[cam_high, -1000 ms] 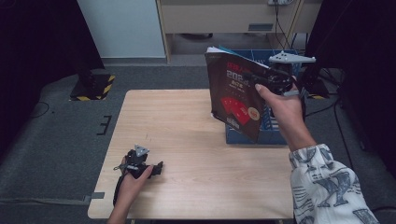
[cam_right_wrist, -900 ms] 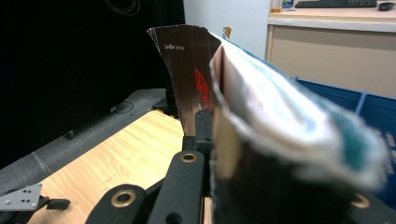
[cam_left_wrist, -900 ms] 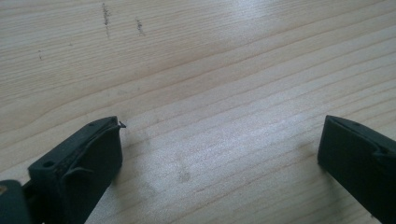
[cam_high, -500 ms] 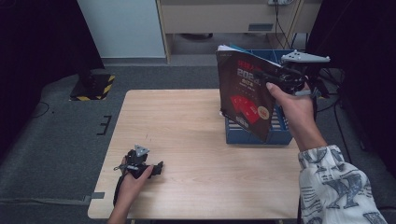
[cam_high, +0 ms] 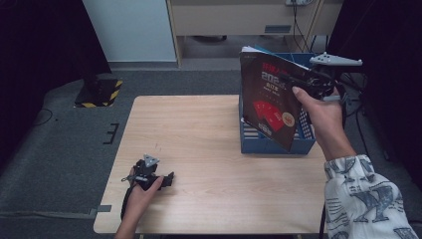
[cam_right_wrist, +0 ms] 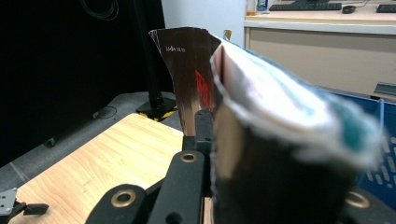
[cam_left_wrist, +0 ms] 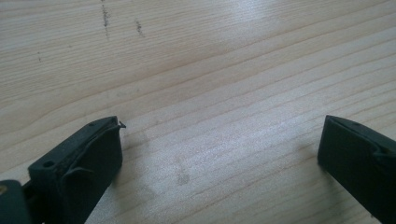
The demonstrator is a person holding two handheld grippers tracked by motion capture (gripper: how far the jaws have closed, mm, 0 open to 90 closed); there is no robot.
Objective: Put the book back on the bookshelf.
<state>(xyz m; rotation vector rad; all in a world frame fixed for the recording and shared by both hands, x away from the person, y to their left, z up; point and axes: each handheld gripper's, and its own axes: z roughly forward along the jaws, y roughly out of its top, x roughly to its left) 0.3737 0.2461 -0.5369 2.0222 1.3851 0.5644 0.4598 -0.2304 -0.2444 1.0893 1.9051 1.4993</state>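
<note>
Two grippers: we held one in each hand.
Right gripper (cam_high: pixel 304 83): we clamped it on the book (cam_high: pixel 266 102) above the blue basket (cam_high: pixel 271 144).
Left gripper (cam_high: pixel 166 178): we rested it on the table (cam_high: pixel 209 144), jaws apart.

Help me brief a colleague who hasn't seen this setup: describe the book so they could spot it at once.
Start at the light wooden table and go to the blue slatted plastic crate at its right edge. Above it, the right tool grips a thin black softcover book, held upright and slightly tilted. Its red cover graphics and white lettering make it the only printed item there.
</note>
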